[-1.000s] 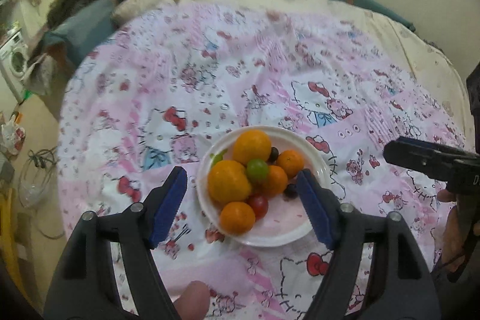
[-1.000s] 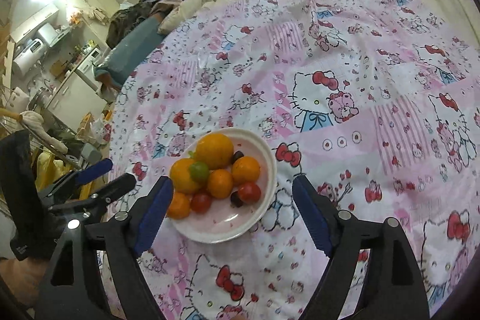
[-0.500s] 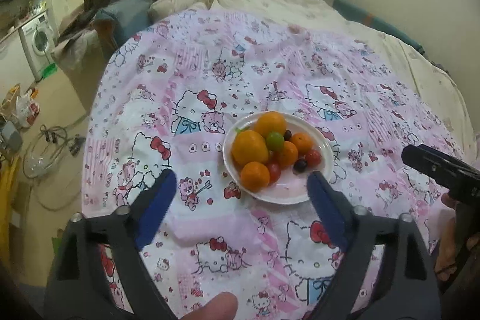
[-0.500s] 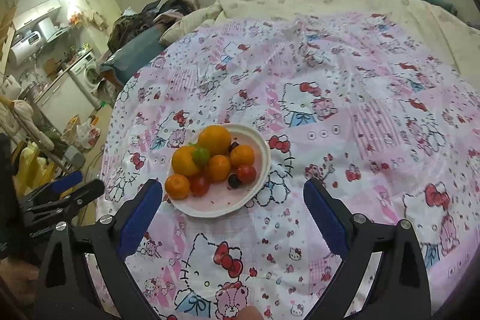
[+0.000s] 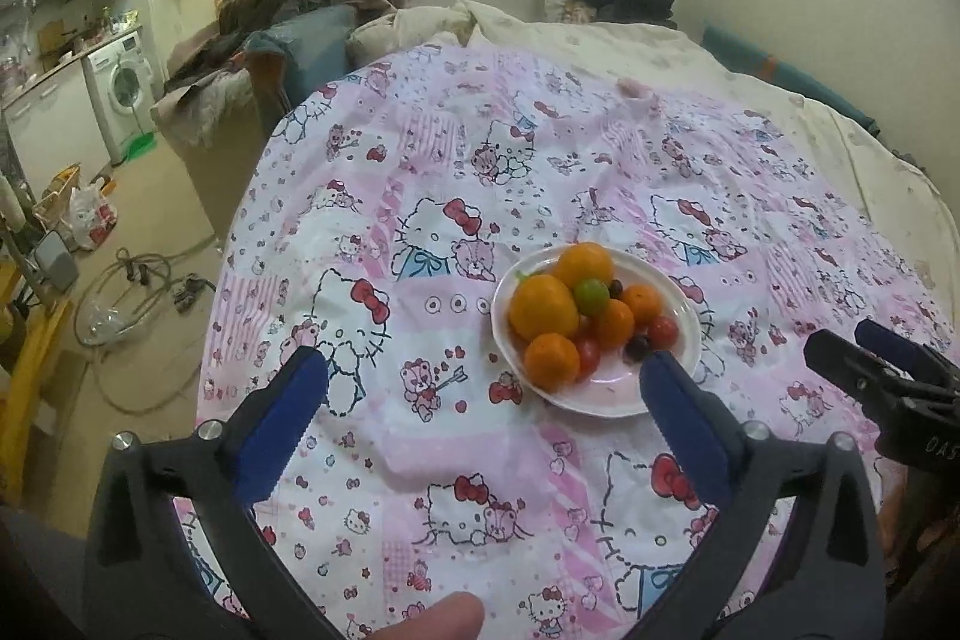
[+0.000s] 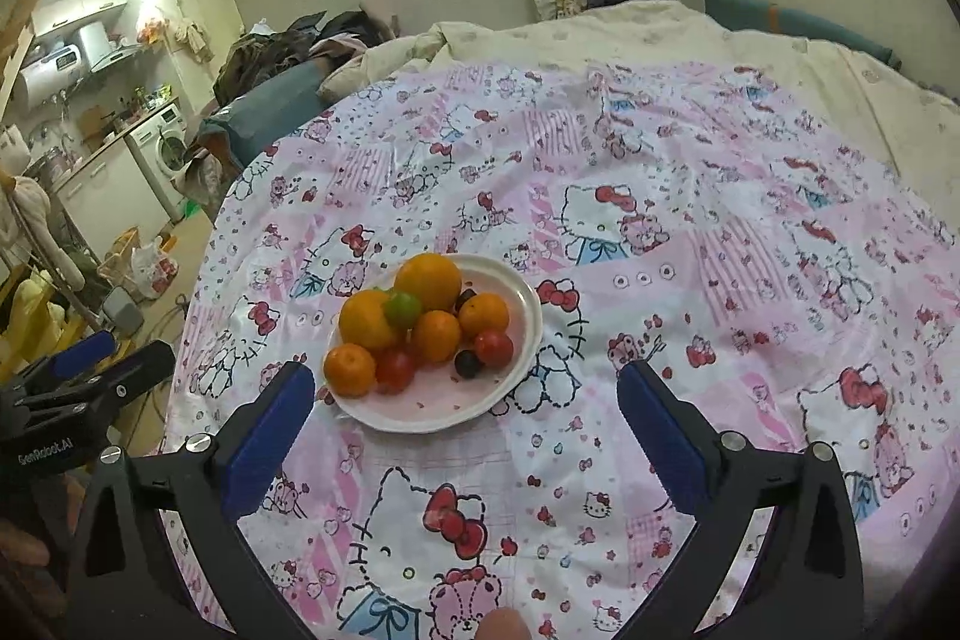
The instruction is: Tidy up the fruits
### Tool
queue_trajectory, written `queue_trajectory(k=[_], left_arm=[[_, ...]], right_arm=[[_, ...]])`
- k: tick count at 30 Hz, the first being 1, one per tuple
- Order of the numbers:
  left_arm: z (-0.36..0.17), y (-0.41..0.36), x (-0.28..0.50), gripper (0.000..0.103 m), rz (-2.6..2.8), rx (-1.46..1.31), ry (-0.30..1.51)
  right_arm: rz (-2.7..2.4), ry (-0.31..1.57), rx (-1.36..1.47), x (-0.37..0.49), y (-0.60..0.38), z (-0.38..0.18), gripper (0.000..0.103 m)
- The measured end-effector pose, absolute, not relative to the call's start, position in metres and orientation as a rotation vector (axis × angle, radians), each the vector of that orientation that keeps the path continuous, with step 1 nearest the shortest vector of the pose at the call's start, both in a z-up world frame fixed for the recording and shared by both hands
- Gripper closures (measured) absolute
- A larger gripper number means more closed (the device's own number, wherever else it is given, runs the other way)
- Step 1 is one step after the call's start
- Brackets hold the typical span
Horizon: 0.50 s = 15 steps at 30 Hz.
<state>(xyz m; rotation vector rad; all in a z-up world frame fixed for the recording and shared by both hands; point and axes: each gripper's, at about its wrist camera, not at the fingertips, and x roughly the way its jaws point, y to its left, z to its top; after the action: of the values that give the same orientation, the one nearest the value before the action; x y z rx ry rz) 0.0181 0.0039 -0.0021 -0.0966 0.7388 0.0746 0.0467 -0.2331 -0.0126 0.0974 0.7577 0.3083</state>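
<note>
Orange citrus heaped on the white round plate [image 6: 516,388] could roll onto the bed; both hand-held grippers [image 5: 483,394] [image 6: 465,403] gape wide, empty

One white plate [image 6: 522,340] sits on the patterned bedspread [image 6: 690,280], piled with five oranges [image 6: 428,281], one green lime [image 6: 402,309], two red tomatoes [image 6: 493,346] and two dark grapes [image 6: 468,363]. Two grippers are in sight, the left gripper [image 5: 483,379] and the right gripper [image 6: 465,391].
</note>
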Motion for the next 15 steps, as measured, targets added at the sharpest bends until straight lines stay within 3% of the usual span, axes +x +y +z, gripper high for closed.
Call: queue_trajectory(k=[15], left_arm=[[-0.0043,-0.0027,0.0209,0.000,0.070,-0.096,0.745]], right_arm=[[0.304,0.750,0.096,0.0472,-0.2315,-0.0122,0.000]])
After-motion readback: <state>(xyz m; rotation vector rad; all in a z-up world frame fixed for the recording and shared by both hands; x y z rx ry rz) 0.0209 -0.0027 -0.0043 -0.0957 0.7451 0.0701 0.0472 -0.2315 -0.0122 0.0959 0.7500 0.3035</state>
